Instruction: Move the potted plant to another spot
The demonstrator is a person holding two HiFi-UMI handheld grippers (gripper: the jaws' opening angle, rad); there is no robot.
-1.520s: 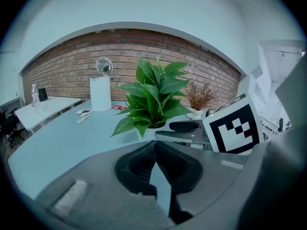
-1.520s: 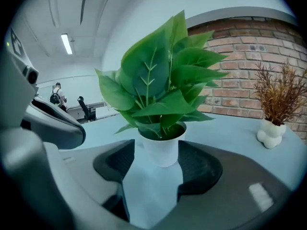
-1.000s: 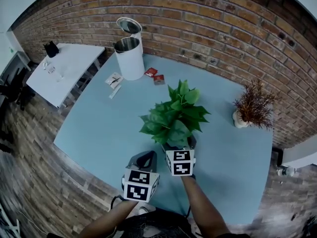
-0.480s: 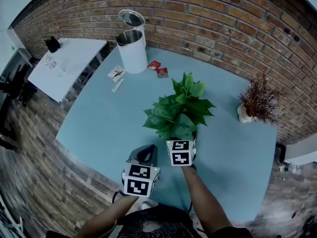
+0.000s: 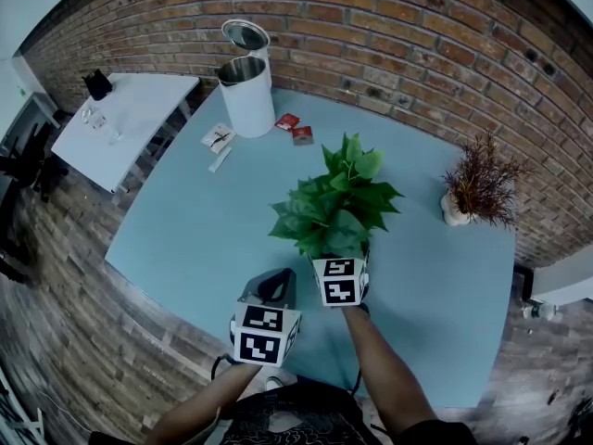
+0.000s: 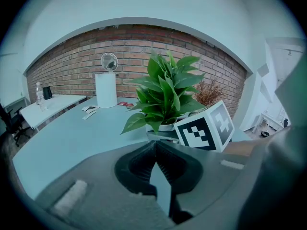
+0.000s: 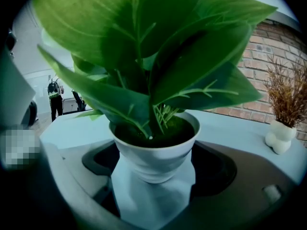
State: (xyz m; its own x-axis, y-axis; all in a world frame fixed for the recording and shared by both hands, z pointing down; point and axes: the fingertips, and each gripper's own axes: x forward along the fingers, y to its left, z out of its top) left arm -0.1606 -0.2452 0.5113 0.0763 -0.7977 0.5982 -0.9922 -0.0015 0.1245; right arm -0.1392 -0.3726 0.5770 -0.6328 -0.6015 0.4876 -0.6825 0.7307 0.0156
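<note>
The potted plant (image 5: 334, 213) has broad green leaves and a small white pot (image 7: 154, 150). It stands near the middle of the light blue table (image 5: 185, 230). My right gripper (image 5: 344, 258) is shut on the pot, one jaw on each side, and its marker cube sits just behind the leaves. In the right gripper view the pot fills the gap of the right gripper (image 7: 154, 163). My left gripper (image 5: 275, 284) hovers to the left of the pot, shut and holding nothing. The left gripper view shows the left gripper (image 6: 154, 145) closed, with the plant (image 6: 165, 92) beyond it.
A white bin (image 5: 247, 100) with its lid up stands at the table's far edge. Red packets (image 5: 295, 130) and white cards (image 5: 216, 139) lie beside it. A dried plant in a white vase (image 5: 482, 188) is at the right. A white side table (image 5: 120, 123) and a brick wall lie beyond.
The right gripper and the plant have edged slightly farther from me. The head view has shifted a little. The left gripper stays shut beside them.
</note>
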